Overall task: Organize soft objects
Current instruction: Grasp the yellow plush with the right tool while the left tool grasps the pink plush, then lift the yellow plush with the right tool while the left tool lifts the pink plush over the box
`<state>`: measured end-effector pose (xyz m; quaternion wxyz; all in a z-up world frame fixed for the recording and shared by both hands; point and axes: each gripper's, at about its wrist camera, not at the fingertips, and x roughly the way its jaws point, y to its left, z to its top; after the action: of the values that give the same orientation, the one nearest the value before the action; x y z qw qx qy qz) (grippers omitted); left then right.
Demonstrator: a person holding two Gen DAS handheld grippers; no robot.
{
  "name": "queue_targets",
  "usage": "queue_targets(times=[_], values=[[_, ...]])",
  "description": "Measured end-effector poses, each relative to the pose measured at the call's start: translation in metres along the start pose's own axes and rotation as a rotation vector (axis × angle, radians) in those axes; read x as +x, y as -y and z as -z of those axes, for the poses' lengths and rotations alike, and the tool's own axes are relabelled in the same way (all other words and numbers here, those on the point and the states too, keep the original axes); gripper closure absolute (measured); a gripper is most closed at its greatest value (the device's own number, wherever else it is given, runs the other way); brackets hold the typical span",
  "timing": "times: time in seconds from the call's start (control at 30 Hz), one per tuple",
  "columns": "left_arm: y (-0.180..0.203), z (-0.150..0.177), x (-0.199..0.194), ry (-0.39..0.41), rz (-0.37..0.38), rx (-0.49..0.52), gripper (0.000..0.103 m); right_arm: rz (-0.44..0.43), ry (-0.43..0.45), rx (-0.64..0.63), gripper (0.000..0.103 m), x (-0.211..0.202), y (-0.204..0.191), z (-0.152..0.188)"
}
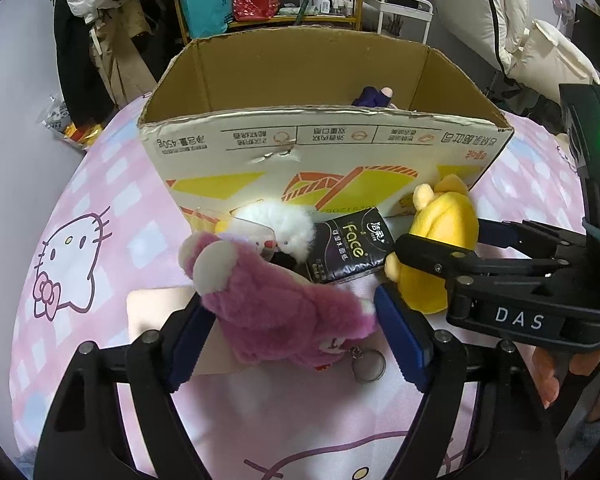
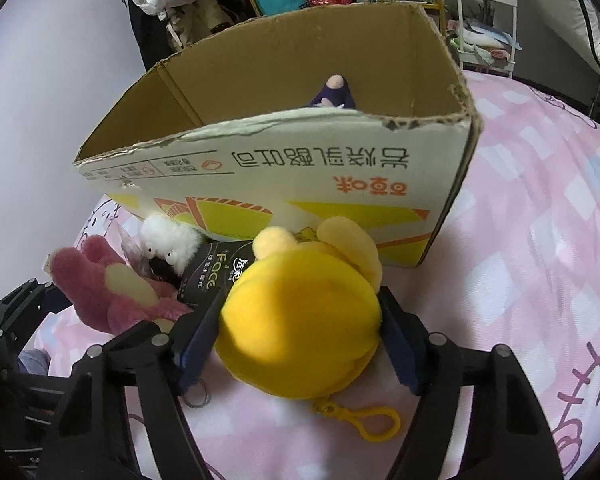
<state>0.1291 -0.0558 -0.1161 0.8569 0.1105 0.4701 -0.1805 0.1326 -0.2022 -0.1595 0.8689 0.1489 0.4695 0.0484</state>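
Left wrist: left gripper (image 1: 296, 320) grasping pink plush bear (image 1: 276, 312); right gripper (image 2: 300, 340) clamping yellow plush (image 2: 300, 320); cardboard box (image 1: 320, 148) at 12 o'clock.

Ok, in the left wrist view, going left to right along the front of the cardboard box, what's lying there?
Pink plush bear, between the left gripper's pads → white fluffy toy → black Face tissue pack → yellow plush, with the right gripper around it.
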Motion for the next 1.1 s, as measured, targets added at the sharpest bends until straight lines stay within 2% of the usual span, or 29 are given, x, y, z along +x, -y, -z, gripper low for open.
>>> queue_targets(times=[0.13, 0.33, 0.4, 0.47, 0.5, 0.7, 0.87, 1.1], values=[[-0.002, 0.003, -0.008, 0.018, 0.0, -0.023, 0.024, 0.051, 0.037, -0.038, 0.025, -0.014, -0.007, 0.002], [-0.003, 0.005, -0.027, 0.078, -0.025, -0.031, 0.026, 0.081, 0.111, -0.055, 0.025, -0.039, -0.012, 0.002], [-0.007, 0.006, -0.034, 0.096, -0.013, -0.05, 0.053, 0.094, 0.138, -0.063, 0.026, -0.049, -0.012, 0.002], [-0.013, 0.007, -0.039, 0.098, 0.018, -0.088, 0.058, 0.104, 0.172, -0.061, 0.026, -0.061, -0.011, 0.003], [-0.016, 0.007, -0.041, 0.099, 0.028, -0.101, 0.068, 0.102, 0.186, -0.057, 0.026, -0.066, -0.011, 0.003], [-0.021, 0.008, -0.034, 0.072, 0.045, -0.124, 0.068, 0.105, 0.213, -0.045, 0.026, -0.08, -0.007, 0.004], [-0.023, 0.008, -0.025, 0.045, 0.018, -0.148, 0.067, 0.113, 0.212, -0.059, 0.026, -0.08, -0.007, 0.004], [-0.023, 0.008, -0.027, 0.092, 0.006, -0.135, 0.074, 0.142, 0.224, -0.107, 0.026, -0.079, -0.012, 0.007]])
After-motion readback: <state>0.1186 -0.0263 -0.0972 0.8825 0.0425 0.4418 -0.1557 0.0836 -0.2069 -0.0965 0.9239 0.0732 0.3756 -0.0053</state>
